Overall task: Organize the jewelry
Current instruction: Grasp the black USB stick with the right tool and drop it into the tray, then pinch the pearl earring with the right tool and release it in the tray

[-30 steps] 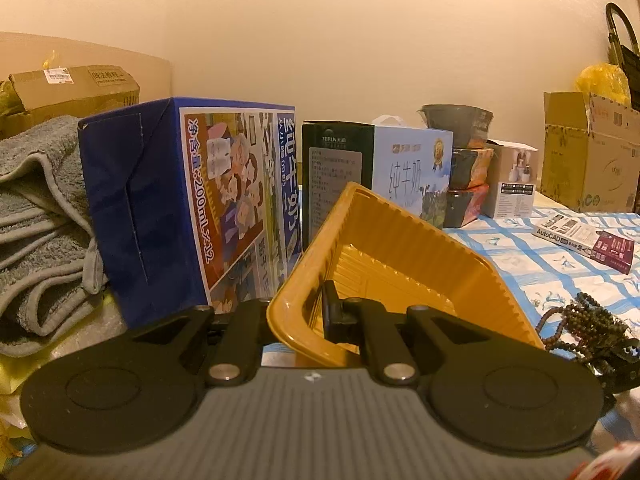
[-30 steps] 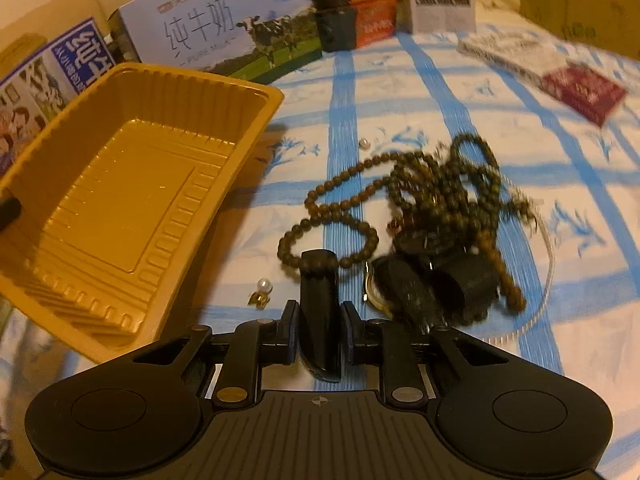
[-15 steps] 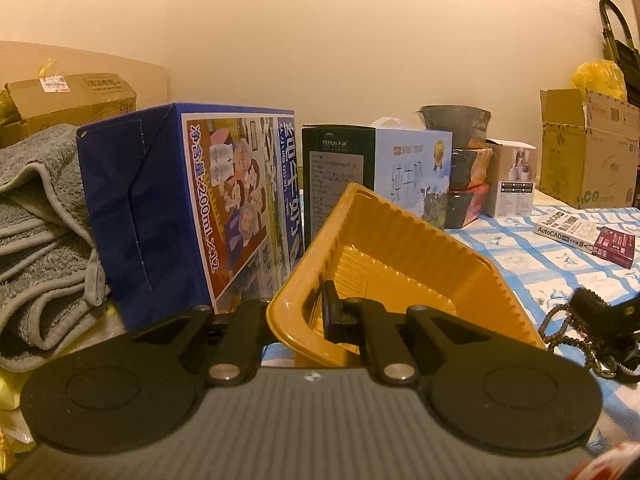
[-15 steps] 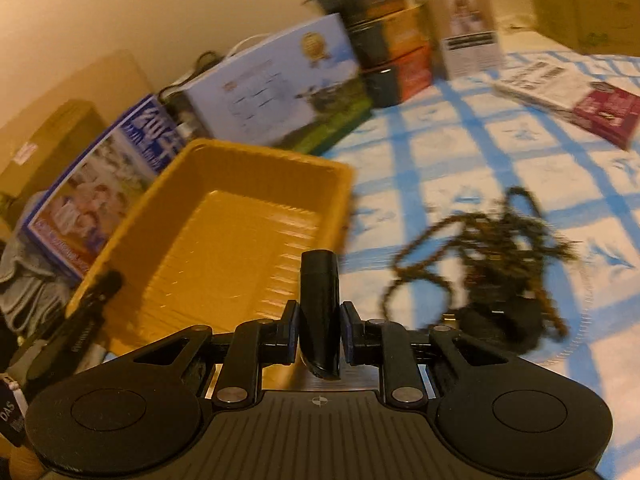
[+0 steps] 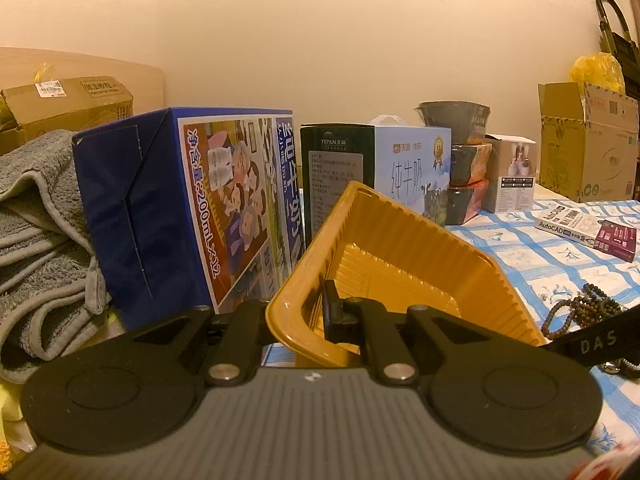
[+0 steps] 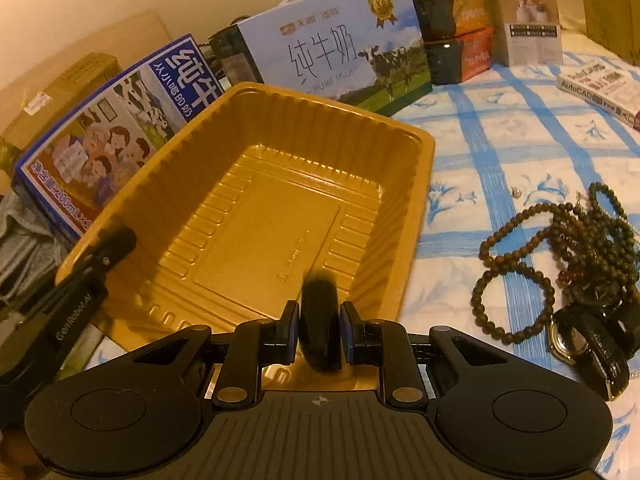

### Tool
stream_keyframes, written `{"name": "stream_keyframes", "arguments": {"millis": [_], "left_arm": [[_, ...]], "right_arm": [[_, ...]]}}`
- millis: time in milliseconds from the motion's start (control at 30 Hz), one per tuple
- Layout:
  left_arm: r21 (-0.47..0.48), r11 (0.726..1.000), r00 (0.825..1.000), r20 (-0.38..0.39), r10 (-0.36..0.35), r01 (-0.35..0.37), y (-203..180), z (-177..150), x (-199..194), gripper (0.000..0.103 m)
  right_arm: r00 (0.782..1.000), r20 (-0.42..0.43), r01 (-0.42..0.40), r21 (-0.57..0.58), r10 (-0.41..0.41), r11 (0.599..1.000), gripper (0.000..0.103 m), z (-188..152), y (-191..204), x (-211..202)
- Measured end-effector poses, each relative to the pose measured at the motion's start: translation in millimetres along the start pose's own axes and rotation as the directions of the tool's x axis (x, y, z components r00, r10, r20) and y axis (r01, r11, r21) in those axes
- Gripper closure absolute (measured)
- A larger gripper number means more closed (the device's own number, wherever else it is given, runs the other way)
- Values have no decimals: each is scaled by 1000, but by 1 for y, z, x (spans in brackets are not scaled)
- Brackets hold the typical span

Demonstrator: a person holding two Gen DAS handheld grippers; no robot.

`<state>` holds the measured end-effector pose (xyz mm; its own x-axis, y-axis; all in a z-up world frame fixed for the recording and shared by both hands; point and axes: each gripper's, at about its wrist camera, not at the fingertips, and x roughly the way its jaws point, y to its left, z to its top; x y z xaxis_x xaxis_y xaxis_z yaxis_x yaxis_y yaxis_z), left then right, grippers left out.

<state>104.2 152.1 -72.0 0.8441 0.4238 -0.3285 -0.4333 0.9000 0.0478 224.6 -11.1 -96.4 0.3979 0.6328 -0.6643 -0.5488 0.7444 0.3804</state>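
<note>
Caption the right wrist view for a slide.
Right gripper carries a dark bangle over the empty yellow tray; beaded bracelets wait on the checked cloth.

Tray (image 6: 256, 208) left of bead strands (image 6: 560, 248); milk cartons (image 6: 340, 48) behind tray; watch (image 6: 584, 344) before beads.

The yellow tray (image 6: 256, 216) lies open from above, its floor bare. Milk cartons (image 6: 332, 52) wall it at twelve and ten o'clock. A tangle of beads (image 6: 560, 248) and a watch (image 6: 580, 344) crowd the cloth at three o'clock; bare tablecloth (image 6: 500, 136) lies at one o'clock.
</note>
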Motion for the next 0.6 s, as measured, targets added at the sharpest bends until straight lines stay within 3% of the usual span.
{"name": "stream_keyframes", "arguments": {"millis": [33, 100, 300, 500, 600], "left_arm": [[5, 1000, 1000, 1, 4, -4, -1, 0, 0, 93], [5, 1000, 1000, 1, 4, -4, -1, 1, 0, 93], [6, 1000, 1000, -1, 6, -6, -1, 0, 0, 93], [5, 1000, 1000, 0, 5, -5, -1, 0, 0, 93], [8, 1000, 1000, 1, 6, -6, -1, 0, 0, 93]], "right_arm": [[1000, 2, -12, 2, 12, 1000, 78, 0, 0, 0], [999, 8, -36, 20, 36, 999, 60, 0, -4, -7], [998, 59, -3, 23, 1, 1000, 59, -7, -22, -47], [994, 2, 106, 58, -107, 993, 59, -20, -56, -58], [991, -23, 134, 13, -134, 991, 60, -23, -60, -50]]}}
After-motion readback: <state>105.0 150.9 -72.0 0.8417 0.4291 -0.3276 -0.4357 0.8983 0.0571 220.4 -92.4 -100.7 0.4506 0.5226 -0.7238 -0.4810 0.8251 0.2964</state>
